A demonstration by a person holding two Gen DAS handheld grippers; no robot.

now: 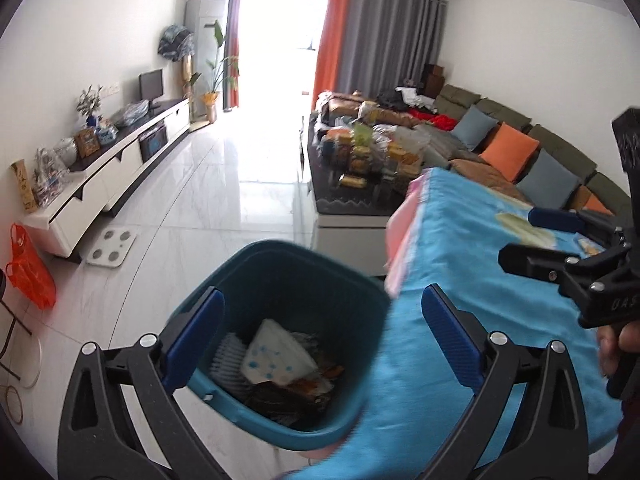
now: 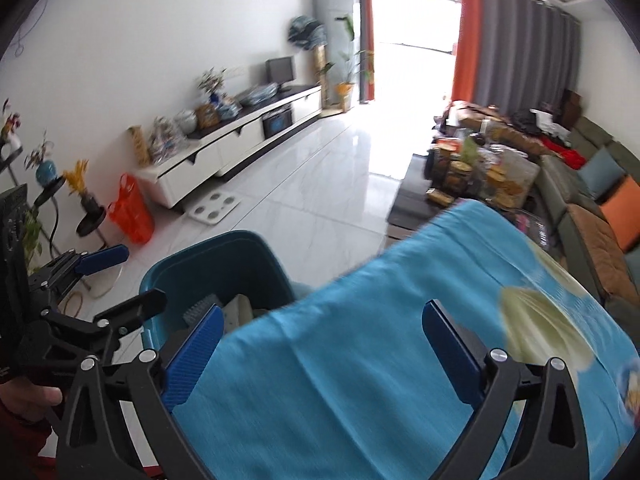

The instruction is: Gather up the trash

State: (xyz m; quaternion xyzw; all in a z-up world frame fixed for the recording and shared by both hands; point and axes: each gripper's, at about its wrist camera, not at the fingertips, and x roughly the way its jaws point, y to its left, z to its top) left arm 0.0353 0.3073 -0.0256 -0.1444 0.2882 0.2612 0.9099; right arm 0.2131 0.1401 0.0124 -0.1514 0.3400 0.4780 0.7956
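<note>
A teal trash bin stands on the floor beside a table covered with a blue cloth. It holds a white spotted wrapper, a brush-like piece and dark scraps. My left gripper is open and empty, hovering over the bin's rim. My right gripper is open and empty above the blue cloth; it also shows in the left wrist view. The bin shows at the left of the right wrist view, with the left gripper beside it.
A white TV cabinet runs along the left wall with an orange bag and a white scale on the floor. A cluttered coffee table and a sofa with cushions lie beyond the cloth.
</note>
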